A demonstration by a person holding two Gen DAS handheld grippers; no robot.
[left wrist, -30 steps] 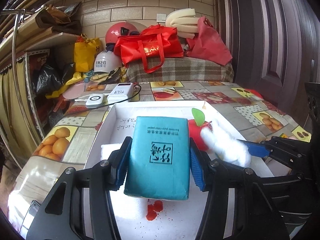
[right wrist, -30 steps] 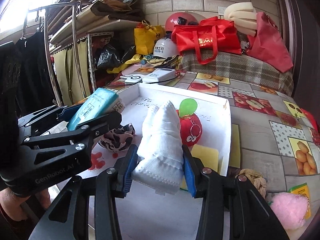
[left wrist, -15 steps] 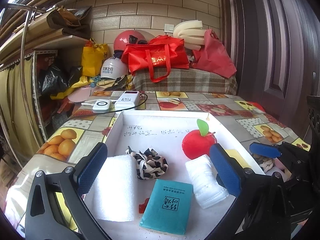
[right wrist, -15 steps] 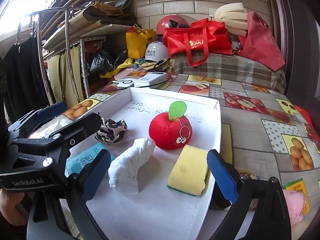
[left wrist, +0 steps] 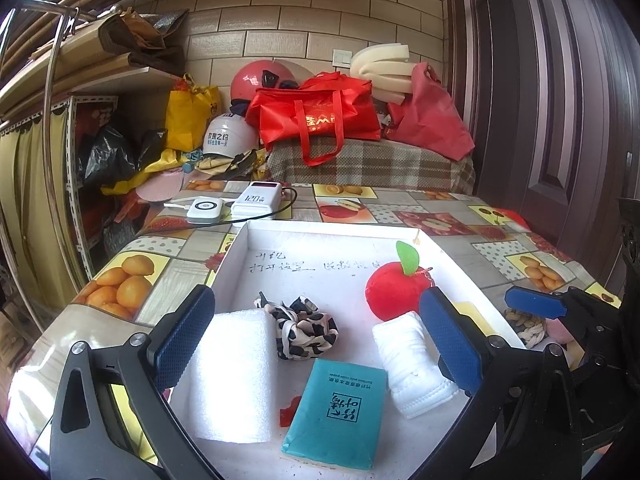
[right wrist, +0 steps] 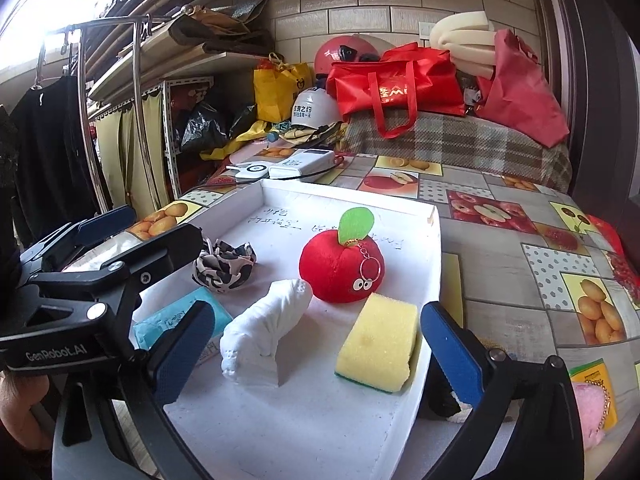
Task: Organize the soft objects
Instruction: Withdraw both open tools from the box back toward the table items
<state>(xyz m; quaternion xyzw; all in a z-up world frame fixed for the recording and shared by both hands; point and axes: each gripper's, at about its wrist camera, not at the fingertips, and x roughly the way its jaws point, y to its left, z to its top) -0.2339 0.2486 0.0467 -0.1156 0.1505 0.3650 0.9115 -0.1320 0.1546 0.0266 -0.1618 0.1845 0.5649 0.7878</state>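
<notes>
Hovering low over the near end of the white tray (left wrist: 244, 236), tilted a little downward: left gripper (left wrist: 316, 344), jaws spread wide after just opening, nothing clasped, blue pads apart above the tray floor. Lying flat between and just beyond those pads: teal tissue pack (left wrist: 336, 408), released, on the tray floor nearest the camera. Alongside, to its left: white foam block (left wrist: 232, 372); to its right, touching or nearly touching the pack: rolled white cloth (left wrist: 412, 360). Entering from the right at a similar downward tilt: right gripper (right wrist: 316, 344), jaws likewise just opened to full spread, holding nothing; same rolled white cloth (right wrist: 264, 336) resting free on the tray between its pads, yellow sponge (right wrist: 376, 348) just beside it at the tray's right wall. Farther in, mid-tray: black-and-white patterned scrunchie (left wrist: 304, 328), red plush apple (left wrist: 396, 288) with green leaf, upright, just behind cloth and sponge. Off the tray, on the fruit-print tablecloth (right wrist: 520, 280) at right: pink plush item (right wrist: 588, 408), partly hidden by the gripper frame. Past the tray's far rim: white power bank (left wrist: 256, 200) and small white device. Farthest, against the brick wall: red tote bag (left wrist: 316, 116), helmets, foam pile.
</notes>
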